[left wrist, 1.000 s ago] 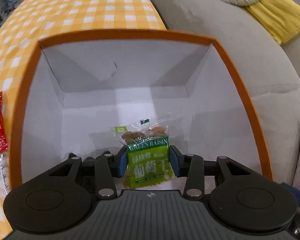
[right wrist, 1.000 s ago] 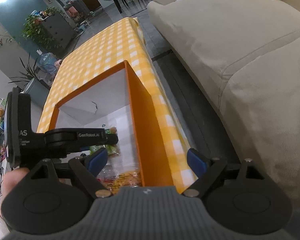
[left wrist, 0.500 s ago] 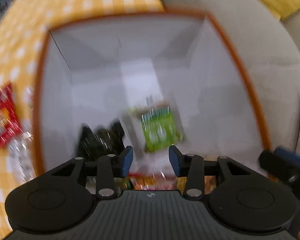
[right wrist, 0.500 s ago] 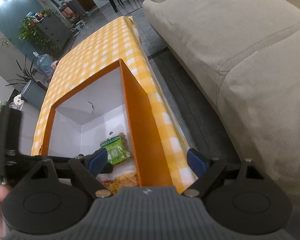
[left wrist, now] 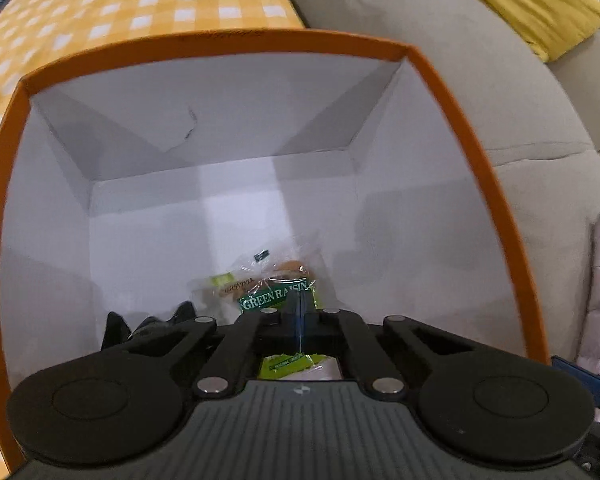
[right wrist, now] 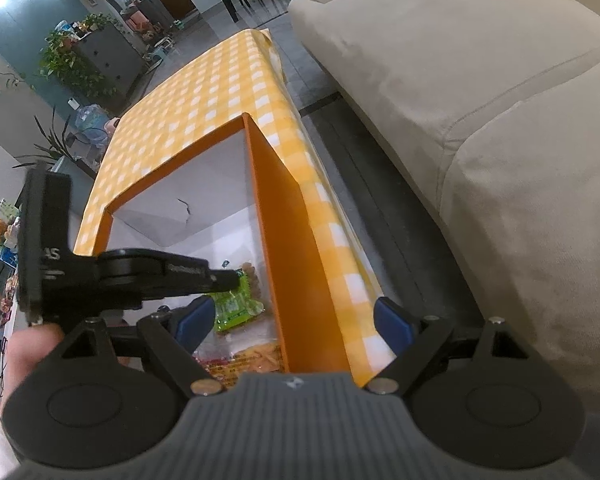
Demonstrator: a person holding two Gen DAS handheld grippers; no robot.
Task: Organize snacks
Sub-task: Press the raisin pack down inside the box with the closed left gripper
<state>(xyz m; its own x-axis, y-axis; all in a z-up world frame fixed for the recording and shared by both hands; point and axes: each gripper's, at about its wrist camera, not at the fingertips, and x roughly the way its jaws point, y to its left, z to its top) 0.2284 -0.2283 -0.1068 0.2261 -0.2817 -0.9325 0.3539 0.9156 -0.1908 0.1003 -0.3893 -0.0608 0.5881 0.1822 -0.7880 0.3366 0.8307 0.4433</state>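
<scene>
A green raisin pack (left wrist: 276, 296) lies on the white floor of the orange-rimmed box (left wrist: 220, 46). My left gripper (left wrist: 299, 316) hangs just above it inside the box, jaws shut together with nothing between them. In the right wrist view the left gripper (right wrist: 224, 278) reaches over the box (right wrist: 292, 280) and the raisin pack (right wrist: 236, 306) lies below its tip. My right gripper (right wrist: 294, 320) is open and empty, standing over the box's right wall. A black packet (left wrist: 148, 326) and an orange snack bag (right wrist: 252, 364) also lie in the box.
The box stands on a yellow checked tablecloth (left wrist: 140, 4) near the table's right edge. A beige sofa (right wrist: 480, 100) runs along the right, with a yellow cushion (left wrist: 540, 4) on it. A person's hand (right wrist: 24, 348) holds the left gripper.
The left gripper let go of the green raisin pack, which dropped to the box floor, and its jaws then closed empty. The right gripper stayed put.
</scene>
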